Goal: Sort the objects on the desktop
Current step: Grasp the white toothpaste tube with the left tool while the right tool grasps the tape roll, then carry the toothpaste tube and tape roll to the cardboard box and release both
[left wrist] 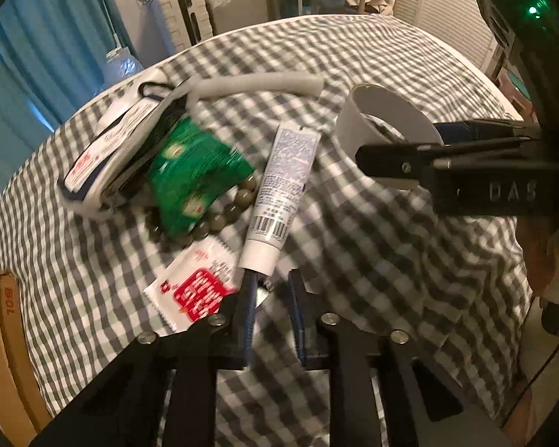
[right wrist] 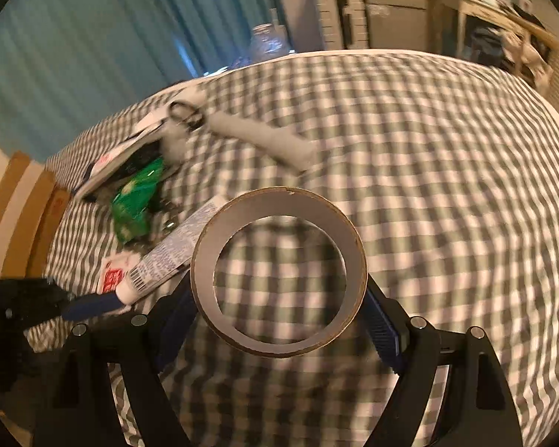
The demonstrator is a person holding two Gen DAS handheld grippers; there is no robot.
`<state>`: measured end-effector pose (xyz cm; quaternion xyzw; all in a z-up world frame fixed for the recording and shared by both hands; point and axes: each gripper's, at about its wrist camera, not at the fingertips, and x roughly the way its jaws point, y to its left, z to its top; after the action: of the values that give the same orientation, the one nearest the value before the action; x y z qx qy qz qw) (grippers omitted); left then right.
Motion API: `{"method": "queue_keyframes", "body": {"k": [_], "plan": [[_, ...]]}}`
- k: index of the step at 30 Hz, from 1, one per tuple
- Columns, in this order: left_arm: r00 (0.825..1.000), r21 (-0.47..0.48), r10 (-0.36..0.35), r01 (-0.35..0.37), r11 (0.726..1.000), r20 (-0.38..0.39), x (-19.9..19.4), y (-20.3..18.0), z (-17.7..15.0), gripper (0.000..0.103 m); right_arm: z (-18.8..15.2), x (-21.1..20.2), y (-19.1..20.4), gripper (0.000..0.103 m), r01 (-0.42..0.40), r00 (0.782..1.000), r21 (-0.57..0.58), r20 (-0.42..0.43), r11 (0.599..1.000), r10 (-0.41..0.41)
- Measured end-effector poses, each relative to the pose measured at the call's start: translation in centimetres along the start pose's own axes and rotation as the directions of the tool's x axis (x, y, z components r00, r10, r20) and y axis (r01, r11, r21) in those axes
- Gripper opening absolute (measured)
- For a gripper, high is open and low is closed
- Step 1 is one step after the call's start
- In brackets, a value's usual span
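Note:
A white tube with a barcode (left wrist: 279,186) lies on the checked tablecloth (left wrist: 354,246); it also shows in the right wrist view (right wrist: 167,257). My left gripper (left wrist: 270,290) is open, its fingers on either side of the tube's cap end. My right gripper (right wrist: 279,309) is shut on a cardboard tape roll (right wrist: 279,272) and holds it above the cloth; the roll also shows in the left wrist view (left wrist: 384,126). A green packet (left wrist: 193,178), a bead bracelet (left wrist: 223,212) and a red-and-white sachet (left wrist: 193,290) lie left of the tube.
A white pouch with scissors (left wrist: 119,145) and a white foam tube (left wrist: 257,85) lie at the back left. Cardboard boxes (left wrist: 3,335) stand off the table's left edge. A suitcase (left wrist: 182,15) and a desk stand behind the table.

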<state>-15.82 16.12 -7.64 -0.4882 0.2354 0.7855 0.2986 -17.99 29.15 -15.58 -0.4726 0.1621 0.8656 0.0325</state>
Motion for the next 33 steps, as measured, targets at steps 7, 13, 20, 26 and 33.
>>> {"method": "queue_keyframes", "body": {"k": [7,13,20,26,33], "plan": [[0.999,-0.016,0.034,-0.034,0.999,0.009,0.5,0.0,3.1,0.068,0.4,-0.8,-3.6,0.082,-0.063,0.998,0.167,0.012,0.984,0.062],[0.997,-0.011,0.001,-0.002,1.0,-0.079,2.8,0.6,3.6,0.047,0.5,-0.6,-2.7,0.082,-0.045,0.999,0.118,0.006,0.992,0.044],[0.998,-0.035,-0.03,0.028,0.999,-0.058,2.8,-1.0,3.2,0.022,0.4,-0.5,-3.4,0.082,-0.045,0.999,0.135,-0.002,0.99,0.046],[0.997,-0.085,-0.028,0.022,0.996,-0.072,3.9,-2.0,4.8,0.065,0.1,-0.7,-3.4,0.082,-0.039,0.999,0.131,-0.01,0.991,0.041],[0.998,-0.173,0.027,-0.036,0.984,-0.055,4.4,-1.6,5.4,0.025,-0.2,-0.7,-3.4,0.082,-0.032,0.999,0.126,-0.02,0.991,0.035]]}}
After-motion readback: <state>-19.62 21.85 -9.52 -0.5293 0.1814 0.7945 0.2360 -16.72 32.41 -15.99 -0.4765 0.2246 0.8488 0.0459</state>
